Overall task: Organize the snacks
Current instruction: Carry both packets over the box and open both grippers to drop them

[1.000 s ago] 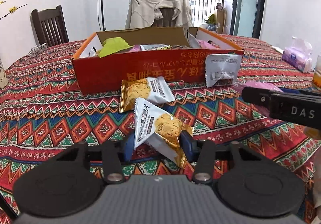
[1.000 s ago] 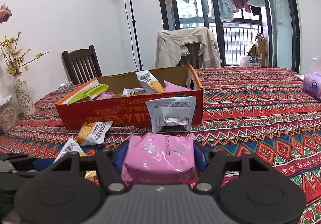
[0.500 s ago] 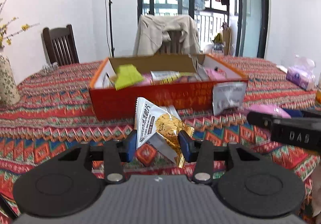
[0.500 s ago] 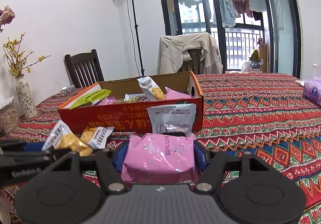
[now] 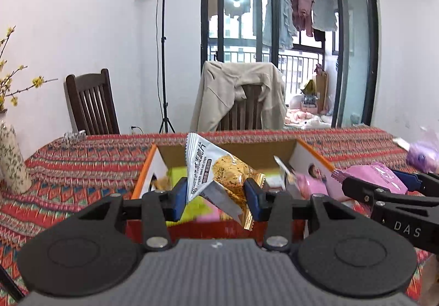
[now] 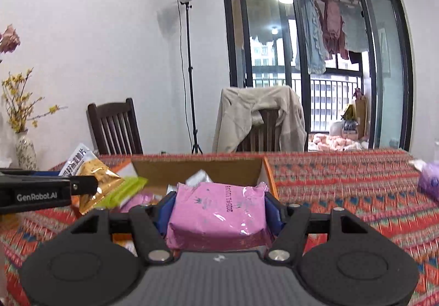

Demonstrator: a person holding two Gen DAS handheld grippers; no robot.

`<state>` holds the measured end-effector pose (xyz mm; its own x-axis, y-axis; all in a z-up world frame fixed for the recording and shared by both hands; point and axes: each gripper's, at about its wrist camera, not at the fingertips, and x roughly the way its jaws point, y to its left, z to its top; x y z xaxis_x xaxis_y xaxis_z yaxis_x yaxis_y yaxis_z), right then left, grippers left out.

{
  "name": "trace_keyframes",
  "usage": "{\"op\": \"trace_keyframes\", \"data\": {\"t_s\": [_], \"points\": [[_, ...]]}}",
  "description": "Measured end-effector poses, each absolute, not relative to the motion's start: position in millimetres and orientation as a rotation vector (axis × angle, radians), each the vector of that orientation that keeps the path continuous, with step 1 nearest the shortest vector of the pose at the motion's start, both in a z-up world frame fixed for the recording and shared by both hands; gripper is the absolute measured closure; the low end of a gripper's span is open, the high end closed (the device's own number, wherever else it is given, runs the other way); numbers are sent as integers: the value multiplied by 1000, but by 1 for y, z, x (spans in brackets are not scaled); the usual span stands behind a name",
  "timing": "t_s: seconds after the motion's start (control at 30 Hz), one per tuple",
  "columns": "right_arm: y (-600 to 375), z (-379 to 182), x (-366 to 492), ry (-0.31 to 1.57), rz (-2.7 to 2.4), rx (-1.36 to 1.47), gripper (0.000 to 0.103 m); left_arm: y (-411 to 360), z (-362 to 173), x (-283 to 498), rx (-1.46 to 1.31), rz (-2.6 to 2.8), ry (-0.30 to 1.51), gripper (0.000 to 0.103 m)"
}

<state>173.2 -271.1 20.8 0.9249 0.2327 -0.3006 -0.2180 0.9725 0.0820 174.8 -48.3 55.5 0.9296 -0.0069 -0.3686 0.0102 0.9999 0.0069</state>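
Note:
My left gripper (image 5: pixel 215 196) is shut on a white and gold cracker packet (image 5: pixel 216 171), held in the air over the front of the open orange cardboard box (image 5: pixel 145 169). My right gripper (image 6: pixel 218 211) is shut on a pink snack packet (image 6: pixel 218 212), also raised at the box's near side. In the left wrist view the right gripper (image 5: pixel 389 190) with the pink packet (image 5: pixel 381 177) shows at the right. In the right wrist view the left gripper (image 6: pixel 82 186) and the cracker packet (image 6: pixel 93 177) show at the left. Green and pink packets lie inside the box (image 6: pixel 267 174).
A patterned red tablecloth (image 6: pixel 343 190) covers the table. A flower vase (image 5: pixel 11 160) stands at the left and a purple tissue pack (image 6: pixel 430 182) lies at the right. Two chairs (image 5: pixel 93 103) and a lamp stand (image 5: pixel 164 59) are behind the table.
Both grippers have risen with their packets and come closer to the box. The packets that lay on the cloth before the box have dropped out of view.

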Motion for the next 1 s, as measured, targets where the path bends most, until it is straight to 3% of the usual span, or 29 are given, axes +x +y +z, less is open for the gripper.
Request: {"op": "trace_keyframes", "data": {"t_s": [0.47,0.87,0.97,1.0], "points": [[-251,21,283,308,173,55,38,-40,44,278,-72,92,410,58],[-247,-10,304,372,207,50,38,-28,9,295,-76,101,451,58],[-247,-13,303,380,209,51,36,-27,7,292,-75,94,442,52],[-247,-13,302,383,213,54,31,-27,7,290,-74,96,433,50]]}}
